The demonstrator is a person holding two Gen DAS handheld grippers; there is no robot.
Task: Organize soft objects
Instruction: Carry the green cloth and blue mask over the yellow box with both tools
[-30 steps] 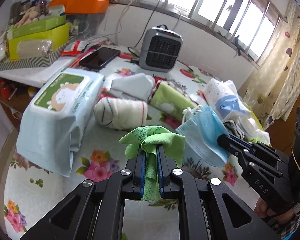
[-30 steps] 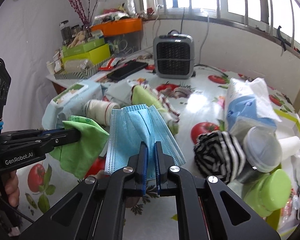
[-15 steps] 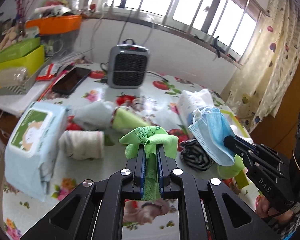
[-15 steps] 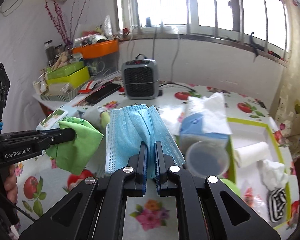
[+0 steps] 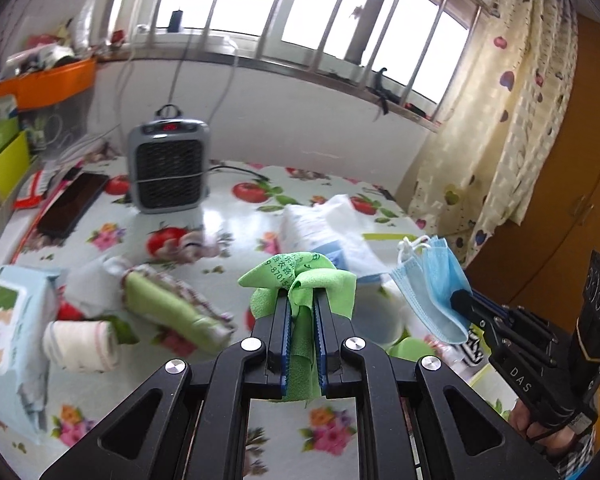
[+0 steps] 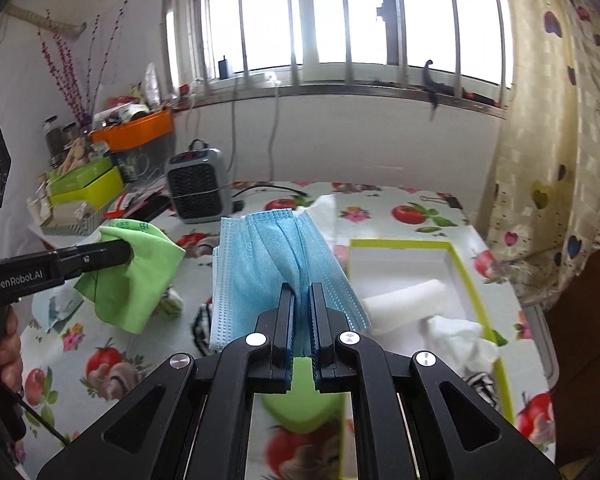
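**Both grippers loaded, carrying soft items toward the yellow-rimmed box**

Left wrist view: the left gripper is clenched on a green cloth, which bunches above the jaws and hangs down between them, clear of the table. At the right edge of this view the right gripper holds a blue face mask, also in the air. Left behind on the table's near-left part are a wipes pack, a rolled white towel and a rolled green towel; a heater stands toward the far edge.

Right wrist view: the right gripper pinches the blue face mask at a pleat. Beyond it, at the table's right side, lies a yellow-rimmed box already holding a white roll and other white fabric.

The step in hand looks like transport of 2 items. Next, each gripper should come over the box, lower, and let go so the fabric falls inside the rim, not draped over it.
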